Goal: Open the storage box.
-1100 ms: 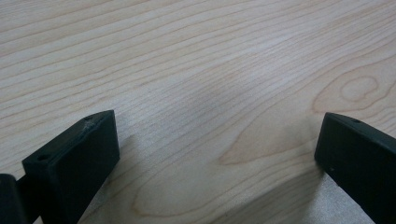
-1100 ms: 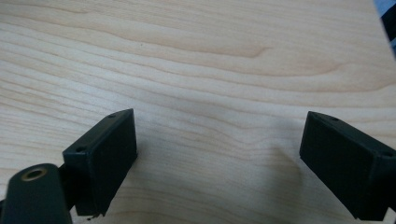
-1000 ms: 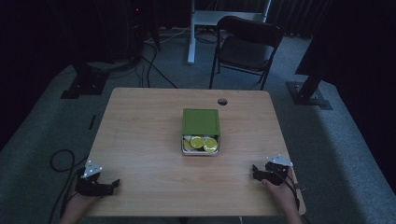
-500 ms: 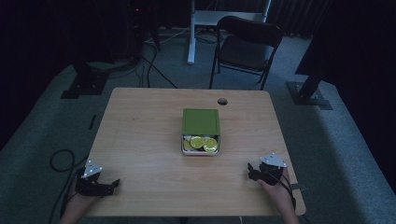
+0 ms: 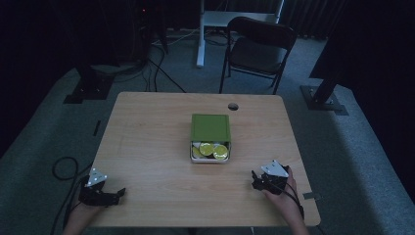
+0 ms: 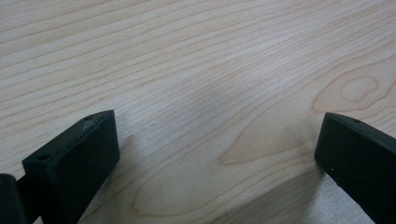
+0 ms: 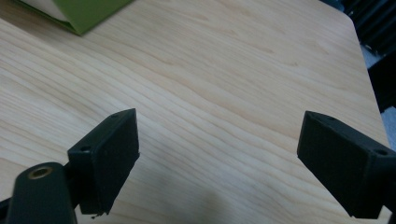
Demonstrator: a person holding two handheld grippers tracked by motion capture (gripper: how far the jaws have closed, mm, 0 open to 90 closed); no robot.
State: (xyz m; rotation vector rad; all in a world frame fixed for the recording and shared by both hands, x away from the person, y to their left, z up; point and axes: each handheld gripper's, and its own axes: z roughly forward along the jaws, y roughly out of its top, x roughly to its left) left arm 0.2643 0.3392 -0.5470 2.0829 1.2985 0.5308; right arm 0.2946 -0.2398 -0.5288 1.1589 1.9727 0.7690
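Observation:
At the middle of the wooden table (image 5: 147, 142) stands a small box with a green lid (image 5: 210, 127). The lid is slid back, and round yellow-green pieces (image 5: 214, 150) show in the box's near end. My left gripper (image 5: 116, 194) rests at the table's near left corner, open and holding nothing. Seen from its own camera, the left gripper (image 6: 217, 154) has its jaws wide apart over bare wood. My right gripper (image 5: 255, 179) sits near the front right, below and right of the box, also open. In the right gripper (image 7: 219, 149) view, a corner of the green lid (image 7: 88, 11) shows at top left.
A cable hole (image 5: 233, 106) pierces the table's far edge. Behind the table stand a dark chair (image 5: 259, 49) and a white desk leg (image 5: 200, 34). Stand bases (image 5: 323, 95) and cables (image 5: 63, 166) lie on the grey floor around it.
My right gripper has shifted a little to the left along the front of the table, closer to the box. The left gripper and the box have stayed put.

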